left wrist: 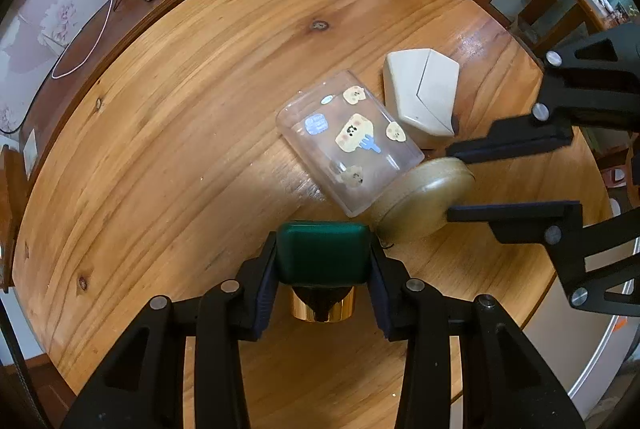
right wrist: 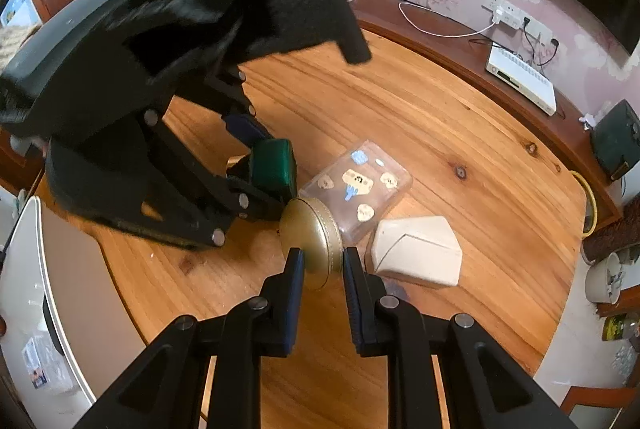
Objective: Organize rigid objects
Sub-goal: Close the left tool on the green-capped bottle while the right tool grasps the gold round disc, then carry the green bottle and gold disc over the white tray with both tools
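Wood, honey-toned and round, forms the table (left wrist: 168, 133) on which four rigid objects are grouped close together. One green-and-gold bottle (left wrist: 323, 252) stands upright directly beneath the left gripper (left wrist: 323, 261), whose pads are clamped on the two sides of its green body; the gold neck shows below. One gold round compact (right wrist: 314, 247) is held on edge between the pads of the right gripper (right wrist: 323, 261), which are pressed against its two faces; its disc plane runs along the fingers. One clear box with stickers (left wrist: 350, 141) lies flat just beyond both held objects, its long axis running diagonally across the left wrist view, with its near corner touching or almost touching the compact. One cream angular case (left wrist: 422, 95) lies just beside the clear box, on its far right side in the same view. The right gripper is nearer to the cream case, the left gripper to the open table. Both tools being occupied, the coming move probably concerns where to set each held object; the free space lies to the left of the group.
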The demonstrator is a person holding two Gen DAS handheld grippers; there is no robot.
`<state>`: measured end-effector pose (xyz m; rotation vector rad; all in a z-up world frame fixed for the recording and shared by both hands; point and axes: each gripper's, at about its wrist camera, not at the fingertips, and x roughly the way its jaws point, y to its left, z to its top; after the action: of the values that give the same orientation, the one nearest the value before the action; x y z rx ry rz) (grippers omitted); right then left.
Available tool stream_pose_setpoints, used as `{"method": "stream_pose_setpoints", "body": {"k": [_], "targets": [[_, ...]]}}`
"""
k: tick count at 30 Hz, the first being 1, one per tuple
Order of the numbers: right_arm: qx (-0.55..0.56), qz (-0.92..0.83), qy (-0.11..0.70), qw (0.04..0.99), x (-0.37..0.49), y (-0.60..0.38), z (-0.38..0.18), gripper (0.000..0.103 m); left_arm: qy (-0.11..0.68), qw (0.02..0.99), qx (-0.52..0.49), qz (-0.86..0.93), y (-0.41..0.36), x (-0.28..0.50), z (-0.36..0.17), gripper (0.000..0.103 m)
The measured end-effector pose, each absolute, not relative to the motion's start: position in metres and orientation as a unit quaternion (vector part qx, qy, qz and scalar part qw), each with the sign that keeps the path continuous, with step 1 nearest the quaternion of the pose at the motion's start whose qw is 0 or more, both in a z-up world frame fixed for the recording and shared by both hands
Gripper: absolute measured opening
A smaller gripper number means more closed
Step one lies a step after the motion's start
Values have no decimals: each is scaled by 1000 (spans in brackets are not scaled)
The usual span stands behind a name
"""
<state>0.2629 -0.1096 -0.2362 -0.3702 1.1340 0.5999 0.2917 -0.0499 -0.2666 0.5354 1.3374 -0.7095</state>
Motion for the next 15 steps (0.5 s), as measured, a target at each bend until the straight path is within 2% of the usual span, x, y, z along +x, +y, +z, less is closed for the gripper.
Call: {"method": "stream_pose_setpoints", "body": {"k": [6, 15], "targets": [[-201, 285, 525, 777, 265, -104, -241, 28, 593, 698, 243, -319, -48, 291, -269, 43], [-190, 326, 545, 749, 255, -94, -250, 25, 588, 706, 239, -314, -52, 293, -269, 43]]}}
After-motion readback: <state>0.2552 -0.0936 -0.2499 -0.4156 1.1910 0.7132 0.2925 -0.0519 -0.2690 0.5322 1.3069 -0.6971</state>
